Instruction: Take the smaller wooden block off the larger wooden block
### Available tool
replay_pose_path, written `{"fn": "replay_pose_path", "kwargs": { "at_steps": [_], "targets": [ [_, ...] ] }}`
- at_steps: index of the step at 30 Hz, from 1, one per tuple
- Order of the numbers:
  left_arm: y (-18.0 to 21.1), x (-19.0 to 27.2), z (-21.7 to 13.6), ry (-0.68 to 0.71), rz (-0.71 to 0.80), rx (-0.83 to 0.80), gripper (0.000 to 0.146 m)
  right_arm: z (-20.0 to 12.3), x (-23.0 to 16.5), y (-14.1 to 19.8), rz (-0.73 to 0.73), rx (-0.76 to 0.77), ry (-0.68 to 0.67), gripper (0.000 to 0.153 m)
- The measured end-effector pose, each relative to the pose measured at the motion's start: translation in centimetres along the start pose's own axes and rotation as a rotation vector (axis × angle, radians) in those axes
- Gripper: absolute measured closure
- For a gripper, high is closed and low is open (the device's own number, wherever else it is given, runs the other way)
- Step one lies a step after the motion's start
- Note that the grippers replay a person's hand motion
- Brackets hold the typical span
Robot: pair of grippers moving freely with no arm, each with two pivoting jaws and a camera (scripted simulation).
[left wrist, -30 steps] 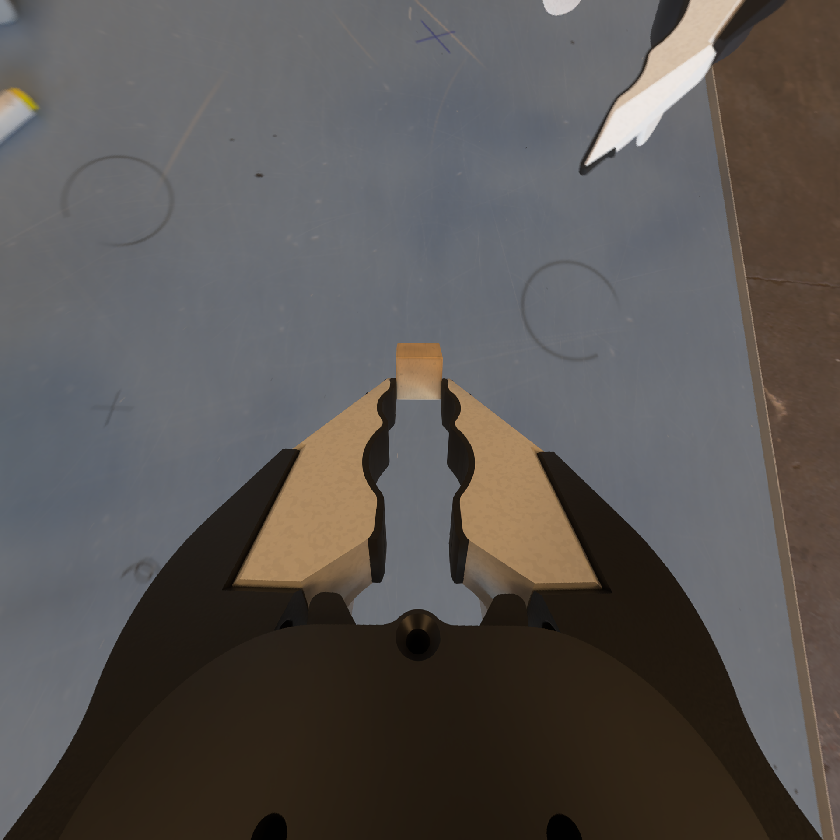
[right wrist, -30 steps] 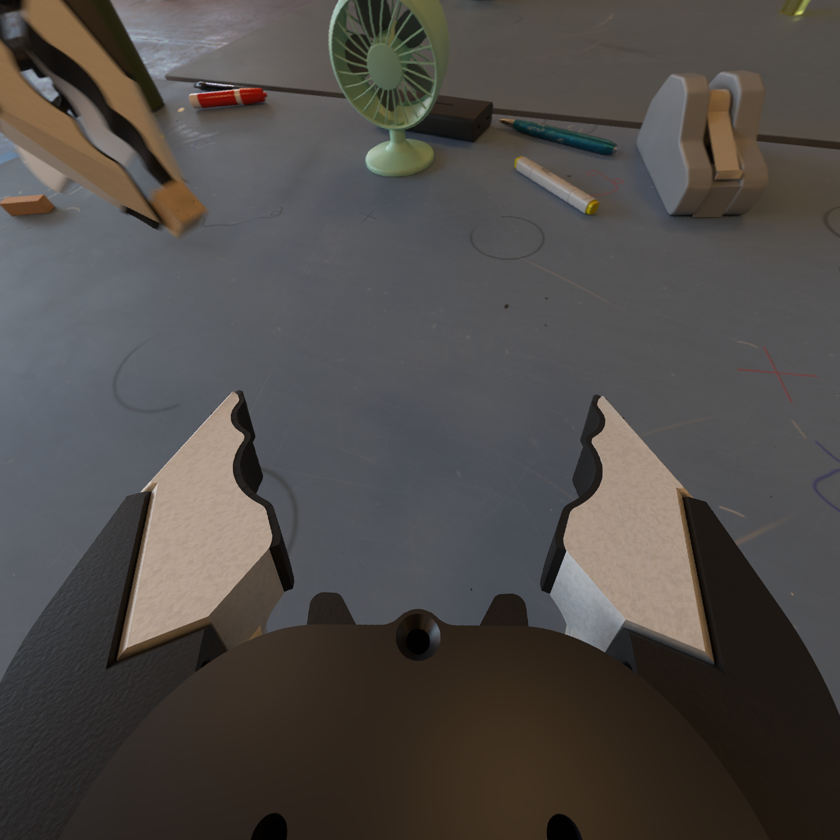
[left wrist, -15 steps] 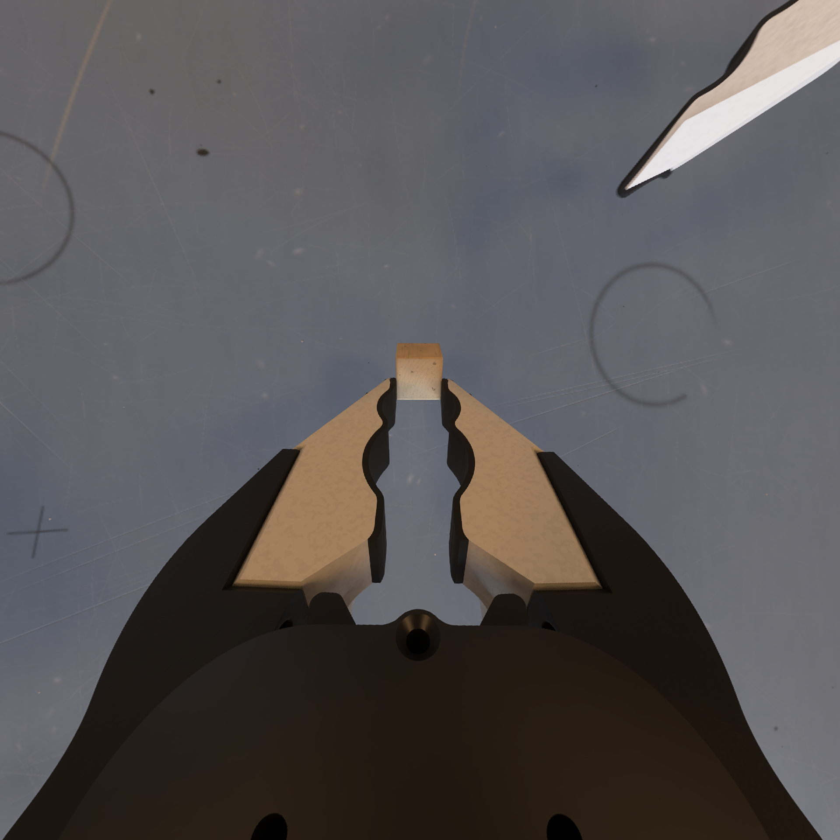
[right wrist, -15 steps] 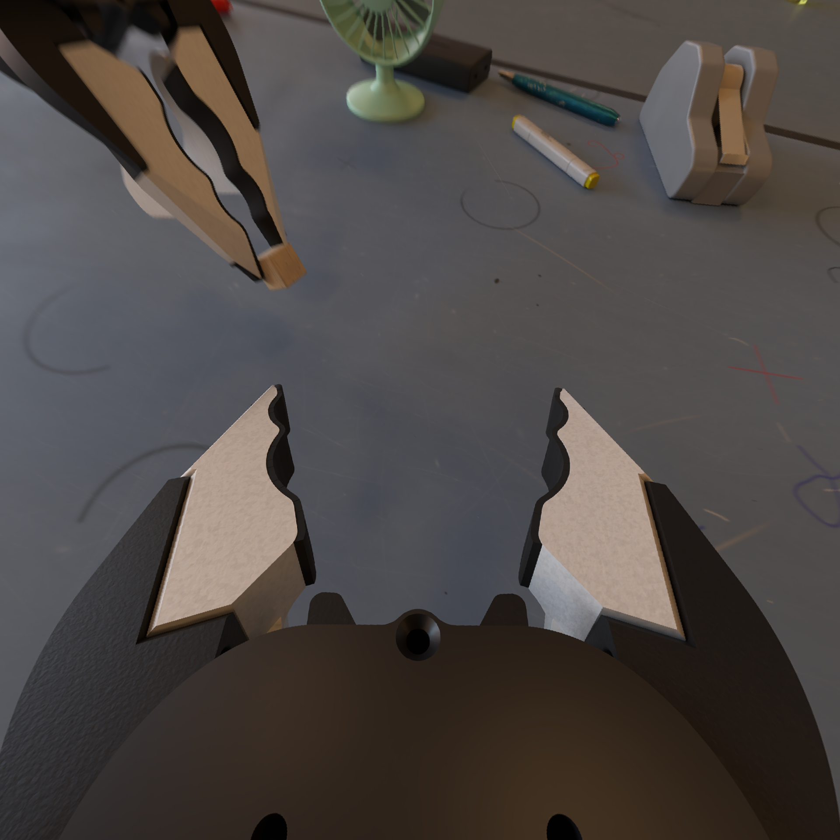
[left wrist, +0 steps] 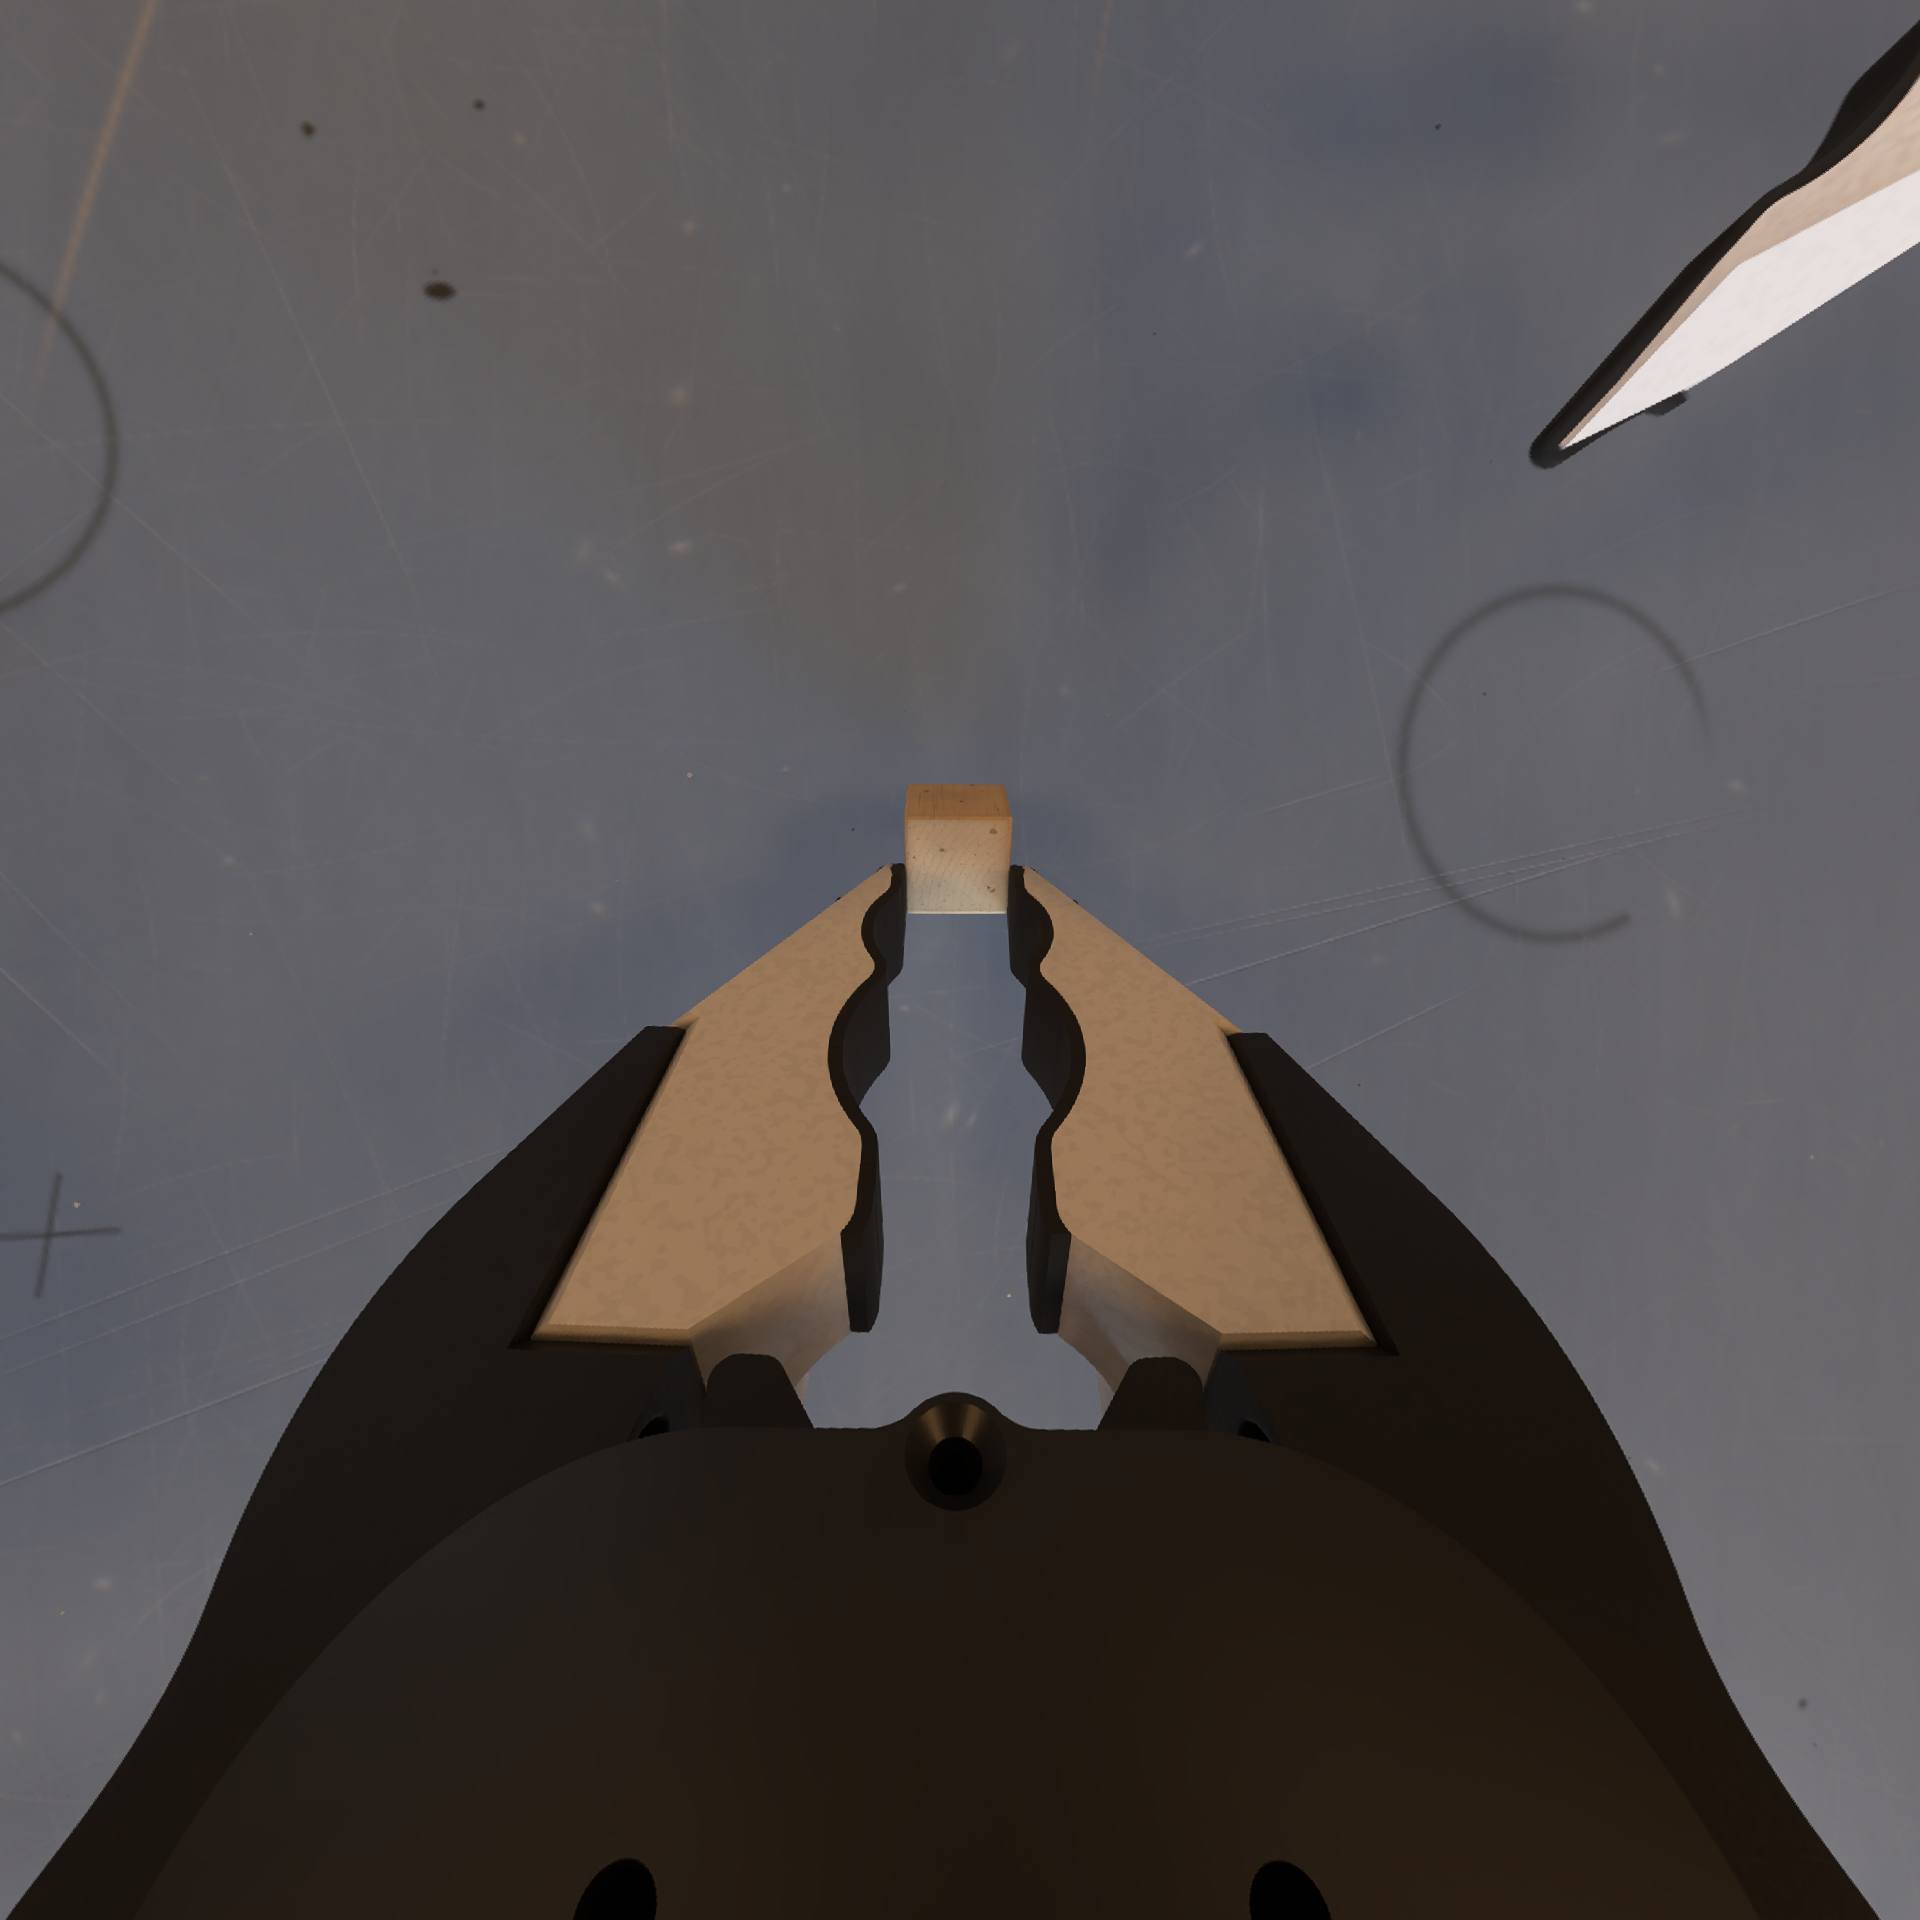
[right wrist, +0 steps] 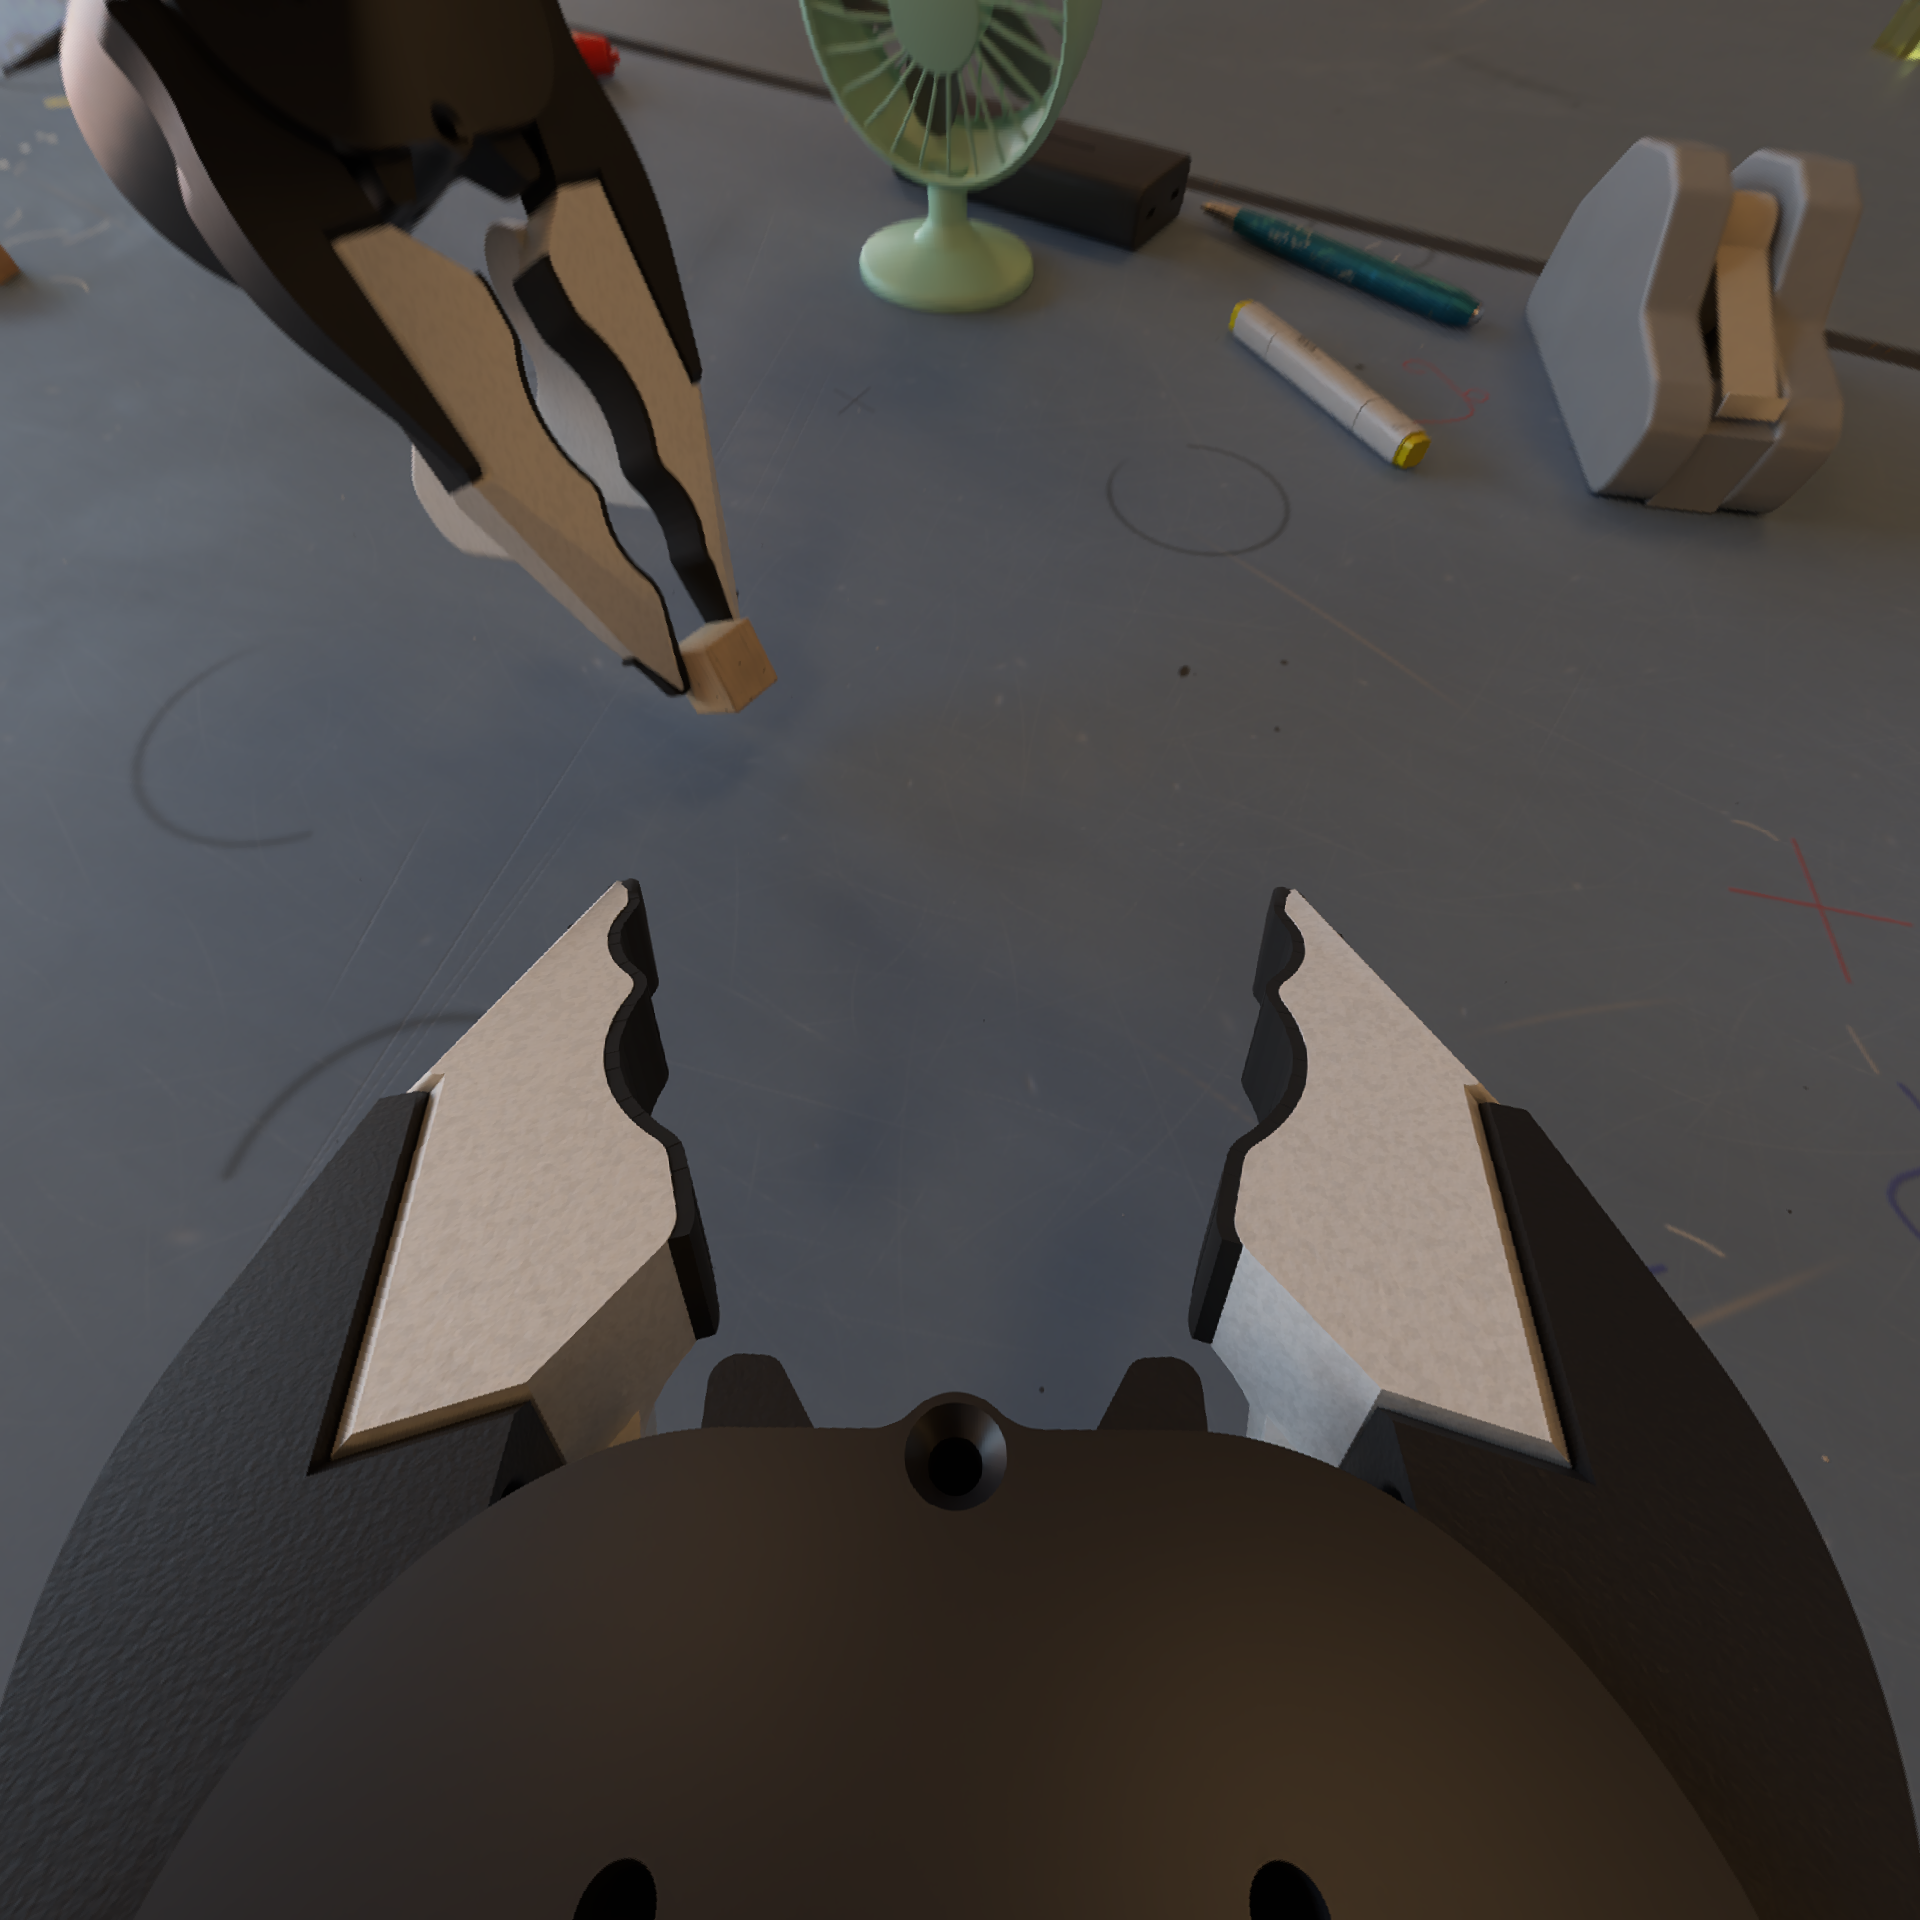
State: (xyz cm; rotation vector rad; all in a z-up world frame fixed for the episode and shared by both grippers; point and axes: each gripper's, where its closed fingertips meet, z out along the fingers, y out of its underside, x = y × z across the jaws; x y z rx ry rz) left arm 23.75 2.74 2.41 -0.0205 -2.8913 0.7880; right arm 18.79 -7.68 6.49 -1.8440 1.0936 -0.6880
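Note:
My left gripper [left wrist: 956, 883] is shut on the smaller wooden block [left wrist: 956, 847], a pale cube pinched at the fingertips. In the right wrist view the left gripper [right wrist: 707, 639] points steeply down at the upper left, with the block [right wrist: 732, 670] just above or on the grey table [right wrist: 1039, 790]; I cannot tell which. My right gripper [right wrist: 956, 899] is open and empty, low over the table, nearer than the block and to its right. One of its fingers [left wrist: 1745, 281] shows in the left wrist view at the upper right. An orange-brown sliver [right wrist: 5, 265] at the far left edge may be the larger block.
At the back of the table stand a green fan [right wrist: 951, 156], a black box [right wrist: 1101, 192], a teal pen [right wrist: 1340, 260], a white marker with a yellow cap [right wrist: 1325, 384] and a grey clamp-like holder [right wrist: 1704, 332]. Pencilled circles and crosses mark the table.
My left gripper has come down and toward the right gripper with the block held in it. The right gripper's jaws narrowed a little, then held still.

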Motion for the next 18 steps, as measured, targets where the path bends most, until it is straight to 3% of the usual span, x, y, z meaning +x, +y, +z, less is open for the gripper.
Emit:
{"fn": "replay_pose_path", "kwargs": {
  "at_steps": [3,8,18],
  "targets": [
    [0.2,-0.2,0.3,-0.009,-0.007,-0.016,0.127,0.0,0.0,-0.1,0.026,0.018,-0.015,0.033],
    [0.5,-0.5,0.8,-0.021,-0.016,-0.034,0.127,0.8,-0.8,1.7,-0.006,-0.086,-0.052,0.019],
    [0.3,-0.6,0.9,-0.027,-0.024,-0.037,0.127,1.1,-0.7,1.0,-0.019,-0.039,-0.034,0.020]
  ]
}}
